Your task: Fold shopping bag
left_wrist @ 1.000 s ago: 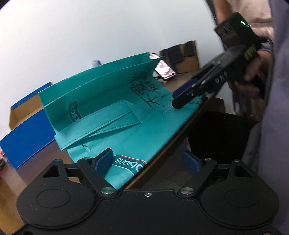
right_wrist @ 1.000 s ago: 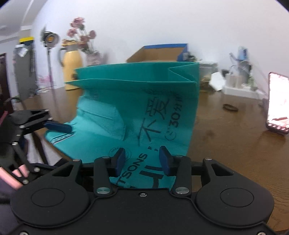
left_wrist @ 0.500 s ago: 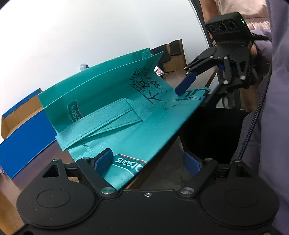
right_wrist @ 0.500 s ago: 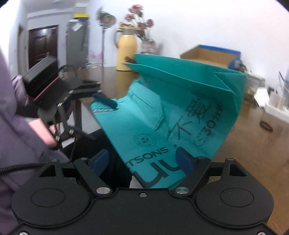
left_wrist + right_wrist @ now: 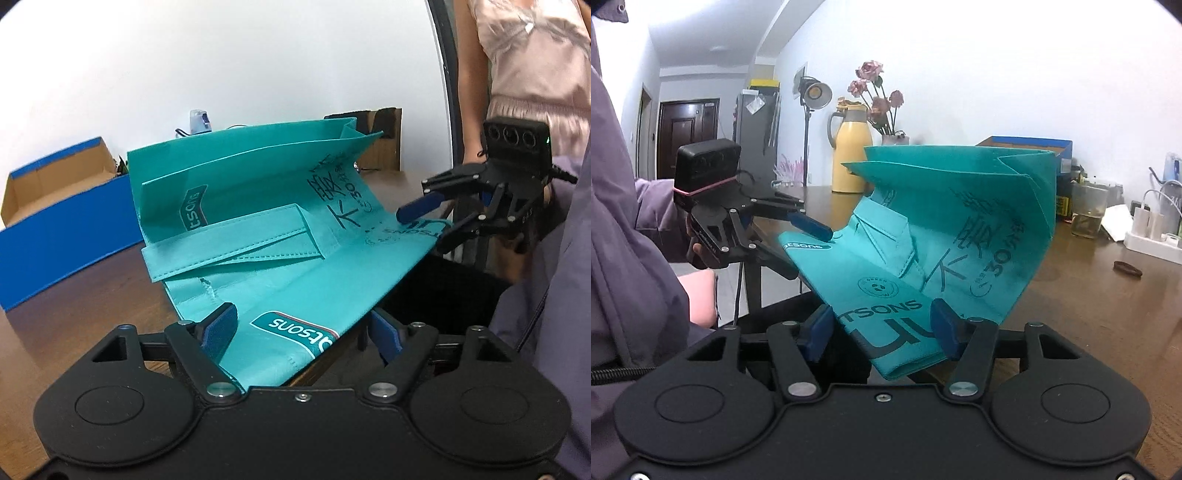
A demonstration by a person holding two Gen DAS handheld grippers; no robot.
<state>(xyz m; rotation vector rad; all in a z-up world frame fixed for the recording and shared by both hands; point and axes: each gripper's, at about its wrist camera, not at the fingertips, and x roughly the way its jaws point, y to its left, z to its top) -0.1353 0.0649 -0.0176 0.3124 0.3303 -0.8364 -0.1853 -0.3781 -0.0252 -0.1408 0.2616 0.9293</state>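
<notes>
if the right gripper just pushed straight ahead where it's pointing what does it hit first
Most likely the teal shopping bag: its near edge already lies between the right gripper's open fingers, so it would slide deeper in.

Print on the teal shopping bag

On the shopping bag point(image 5: 945, 240), "TSONS" runs at 6 o'clock above large letters cut off by the fold; a round "GREEN" stamp sits just above, and "30" with Chinese characters at 3 o'clock. From the left view, "tsons" reads upside down at its near corner point(image 5: 295, 328).
</notes>
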